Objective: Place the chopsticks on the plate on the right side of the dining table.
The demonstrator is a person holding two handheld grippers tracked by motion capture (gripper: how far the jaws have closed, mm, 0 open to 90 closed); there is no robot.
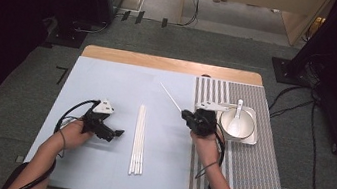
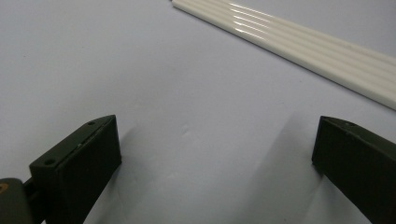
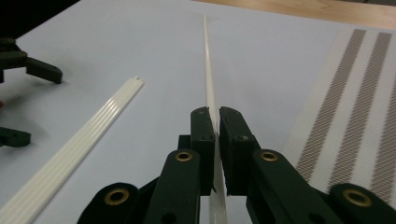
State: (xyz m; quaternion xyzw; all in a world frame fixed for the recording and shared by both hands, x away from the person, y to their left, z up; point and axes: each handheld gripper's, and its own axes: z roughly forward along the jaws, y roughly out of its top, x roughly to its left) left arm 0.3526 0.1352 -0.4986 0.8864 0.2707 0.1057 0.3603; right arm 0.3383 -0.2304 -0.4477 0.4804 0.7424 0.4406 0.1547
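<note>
right claw (image 3: 218,122) clamps 1 stick (image 3: 208,70) | left claw (image 2: 215,158) apart | 5 sticks (image 1: 139,138) | 1 bowl (image 1: 247,132)

Left gripper (image 1: 119,132): black two-jaw tool topped by a grey three-cornered plate, with a black cable looping back along the forearm. Right gripper (image 1: 185,113): black body, likewise cabled. Jaws are flat, rectangular black blocks (small screw holes on their top faces), carried on linkage arms with brass-coloured pivot bushings. Forearms are bare.
</note>
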